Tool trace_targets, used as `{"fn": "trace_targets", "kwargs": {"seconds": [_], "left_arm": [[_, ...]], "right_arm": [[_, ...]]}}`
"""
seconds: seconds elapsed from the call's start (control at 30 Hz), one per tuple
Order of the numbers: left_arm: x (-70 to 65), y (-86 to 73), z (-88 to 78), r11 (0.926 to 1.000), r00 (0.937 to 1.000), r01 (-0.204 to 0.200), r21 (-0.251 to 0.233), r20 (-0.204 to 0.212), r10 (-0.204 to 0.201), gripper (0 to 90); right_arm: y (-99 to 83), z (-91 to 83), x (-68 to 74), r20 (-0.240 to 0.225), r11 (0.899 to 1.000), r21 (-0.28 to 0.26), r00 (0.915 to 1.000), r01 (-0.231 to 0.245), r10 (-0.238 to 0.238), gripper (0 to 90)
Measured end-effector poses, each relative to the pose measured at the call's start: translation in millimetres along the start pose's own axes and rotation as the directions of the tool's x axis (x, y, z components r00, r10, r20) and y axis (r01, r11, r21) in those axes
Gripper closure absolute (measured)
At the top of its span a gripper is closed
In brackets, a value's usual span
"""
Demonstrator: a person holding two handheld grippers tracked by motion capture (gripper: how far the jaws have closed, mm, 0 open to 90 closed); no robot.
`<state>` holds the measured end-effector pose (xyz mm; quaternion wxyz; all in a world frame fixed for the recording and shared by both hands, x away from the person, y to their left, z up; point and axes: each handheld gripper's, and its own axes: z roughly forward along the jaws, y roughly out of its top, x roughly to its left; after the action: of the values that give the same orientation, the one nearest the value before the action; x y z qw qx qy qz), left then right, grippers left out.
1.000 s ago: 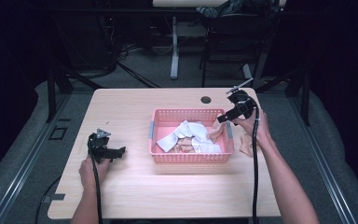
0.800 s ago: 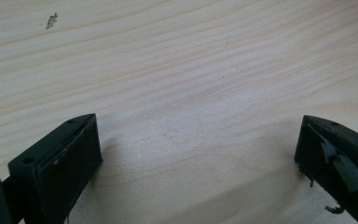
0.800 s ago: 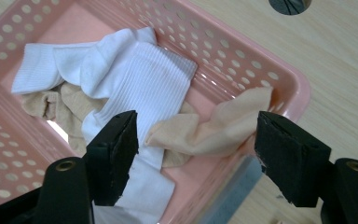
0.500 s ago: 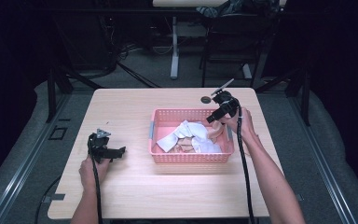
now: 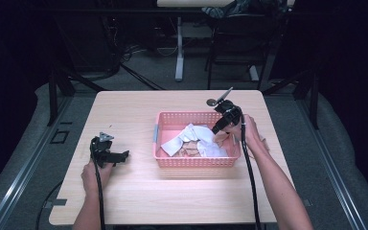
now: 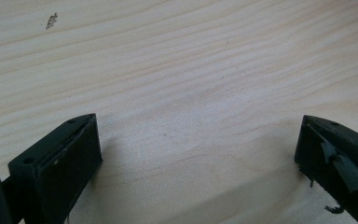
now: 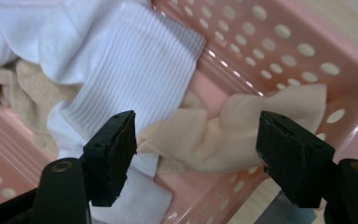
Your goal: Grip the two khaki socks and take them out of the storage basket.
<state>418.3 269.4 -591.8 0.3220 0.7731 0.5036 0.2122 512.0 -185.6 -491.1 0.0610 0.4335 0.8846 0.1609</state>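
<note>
Two grippers are under my hands, and only the right gripper (image 5: 216,130) is busy. It dips nose-down into the right end of the pink basket (image 5: 165,125), which sits right of the tabletop (image 5: 134,110) centre. From its own camera I see the jaws standing apart either side of a twisted beige sock (image 7: 223,133) that lies against the basket's perforated wall; they have just been opening a little after a slight squeeze, and the pads (image 7: 121,147) do not press on the cloth, though the left pad sits just at the sock's twisted end. A ribbed white sock (image 7: 130,70) lies just beyond it, over more white and beige fabric. My left gripper (image 5: 117,157) rests on the bare wood near the left edge, well apart from the basket, jaws spread wide with nothing between them. A small dark round thing (image 5: 211,102) lies behind the basket.
</note>
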Motion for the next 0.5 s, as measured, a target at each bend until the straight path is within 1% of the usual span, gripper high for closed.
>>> {"fn": "trace_targets", "kwargs": {"seconds": [0.03, 0.07, 0.13, 0.17, 0.33, 0.37, 0.43, 0.47, 0.5], "left_arm": [[0.0, 0.0, 0.0, 1.0000, 1.0000, 0.000, 0.000, 0.000, 0.000, 0.1], [-0.1, 0.0, 0.0, 1.0000, 1.0000, 0.001, 0.000, 0.000, -0.001, 0.0], [0.0, 0.0, 0.0, 1.0000, 1.0000, 0.000, 0.000, 0.000, 0.000, 0.0], [0.0, 0.0, 0.0, 1.0000, 1.0000, 0.000, 0.000, 0.000, 0.000, 0.1], [0.0, 0.0, 0.0, 1.0000, 1.0000, 0.000, 0.000, 0.000, 0.000, 0.0], [0.0, 0.0, 0.0, 1.0000, 1.0000, 0.001, -0.001, 0.000, -0.001, 0.0], [0.0, 0.0, 0.0, 1.0000, 1.0000, 0.000, 0.000, 0.000, 0.000, 0.0], [0.0, 0.0, 0.0, 1.0000, 1.0000, 0.000, 0.000, 0.000, 0.000, 0.0], [0.0, 0.0, 0.0, 1.0000, 1.0000, -0.001, 0.000, 0.000, 0.001, 0.0]], "right_arm": [[-1.5, 2.8, 1.5, -0.003, 1.000, 0.005, 1.0000, -0.006, 0.006, 26.6], [-1.7, 3.5, 1.3, -0.009, 1.000, 0.022, 1.0000, 0.001, -0.001, 26.2], [-2.4, 6.5, 2.9, -0.003, 0.999, 0.045, 1.0000, 0.009, -0.008, 26.4], [-2.9, 8.4, 4.1, 0.000, 0.999, 0.044, 1.0000, 0.005, -0.005, 27.3], [-1.8, 15.8, 7.8, -0.004, 0.994, 0.107, 0.9994, 0.035, -0.035, 29.5], [-2.6, 18.7, 9.7, 0.000, 0.994, 0.104, 0.9998, 0.020, -0.021, 31.0], [-2.5, 21.4, 10.1, 0.015, 0.992, 0.123, 0.9996, 0.024, -0.026, 36.4], [-2.1, 21.6, 9.9, 0.028, 0.991, 0.132, 0.9993, 0.021, -0.024, 40.4], [-1.6, 21.1, 8.8, 0.030, 0.991, 0.135, 0.9992, 0.021, -0.026, 46.9]]}}
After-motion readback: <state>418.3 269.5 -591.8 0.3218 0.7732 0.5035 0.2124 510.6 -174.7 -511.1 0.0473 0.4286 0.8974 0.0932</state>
